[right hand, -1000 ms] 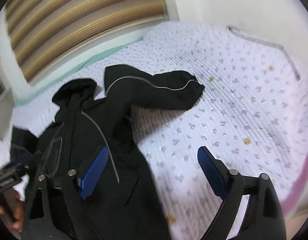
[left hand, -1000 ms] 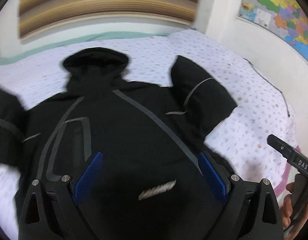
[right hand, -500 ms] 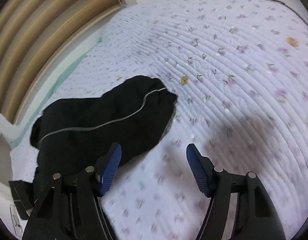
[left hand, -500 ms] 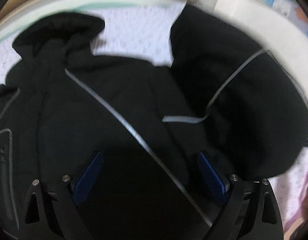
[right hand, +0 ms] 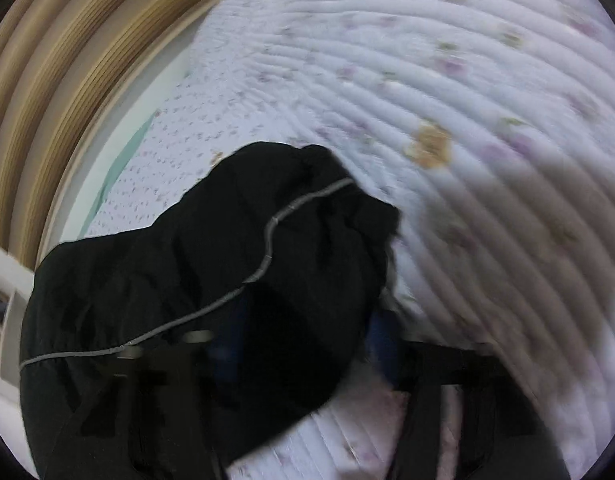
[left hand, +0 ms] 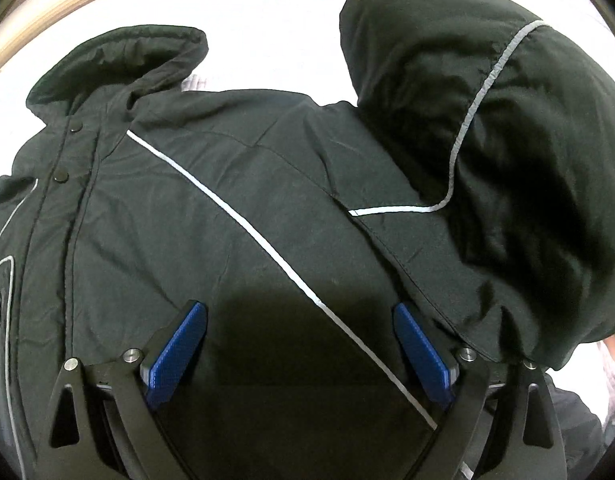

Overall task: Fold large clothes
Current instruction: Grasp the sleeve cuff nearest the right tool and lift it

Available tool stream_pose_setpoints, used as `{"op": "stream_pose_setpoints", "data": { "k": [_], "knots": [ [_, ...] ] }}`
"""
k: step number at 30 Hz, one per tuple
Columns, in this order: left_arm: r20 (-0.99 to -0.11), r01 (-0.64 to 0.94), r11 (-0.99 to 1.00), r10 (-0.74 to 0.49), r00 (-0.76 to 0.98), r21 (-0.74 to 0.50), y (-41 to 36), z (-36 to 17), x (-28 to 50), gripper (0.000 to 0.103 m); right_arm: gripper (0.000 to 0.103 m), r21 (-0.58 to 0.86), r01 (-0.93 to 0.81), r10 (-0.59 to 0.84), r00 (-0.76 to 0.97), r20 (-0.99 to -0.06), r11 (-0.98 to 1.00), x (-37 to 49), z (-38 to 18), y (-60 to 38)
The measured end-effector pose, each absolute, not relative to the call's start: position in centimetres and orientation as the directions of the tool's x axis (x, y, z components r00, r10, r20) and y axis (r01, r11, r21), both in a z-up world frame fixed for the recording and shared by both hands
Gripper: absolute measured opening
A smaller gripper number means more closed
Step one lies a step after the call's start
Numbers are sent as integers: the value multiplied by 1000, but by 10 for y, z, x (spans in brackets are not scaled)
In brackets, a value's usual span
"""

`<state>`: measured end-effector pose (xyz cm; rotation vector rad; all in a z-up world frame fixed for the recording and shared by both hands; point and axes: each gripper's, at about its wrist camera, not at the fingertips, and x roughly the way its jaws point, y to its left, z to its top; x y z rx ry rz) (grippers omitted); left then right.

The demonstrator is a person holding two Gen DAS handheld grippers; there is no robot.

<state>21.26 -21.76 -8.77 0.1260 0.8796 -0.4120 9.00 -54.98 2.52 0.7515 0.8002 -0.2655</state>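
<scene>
1. The black jacket [left hand: 235, 216] lies front-up across the bed, hood toward the headboard, its pale piping running diagonally down the chest.
2. The left gripper [left hand: 299, 344] hangs just above the jacket's chest with its blue pads [left hand: 175, 356] spread wide, nothing between them.
3. The sleeve [left hand: 507, 152] bulges up on the right of that view, grey piping curving over it.
4. Over on the right wrist view, everything is smeared by blur: the right gripper [right hand: 303, 344] sits low at the sleeve [right hand: 227, 272], fabric lying between its blue pads.
5. Whether those fingers have actually closed on the cloth, I cannot tell.
6. The flowered quilt [right hand: 447, 80] spreads beyond, the wooden headboard [right hand: 67, 60] at upper left.
</scene>
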Motion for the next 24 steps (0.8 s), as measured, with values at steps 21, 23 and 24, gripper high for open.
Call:
{"op": "stream_pose_setpoints", "data": {
  "k": [21,23,24],
  "knots": [
    [-766,634,759,-495,410,-152,-284,-50,194,85,14,218,648,-379,649,-659,729,-17,135,-613],
    [-814,616,769,-461,352,-169,-288,-74,204,86,14,246,649,-360,652,-668,720,-26,126,-619],
    [-811,613,768,-473,345,-187,-285,-75,206,86,14,264,640,-346,664,-663,722,-27,123,-620]
  ]
}}
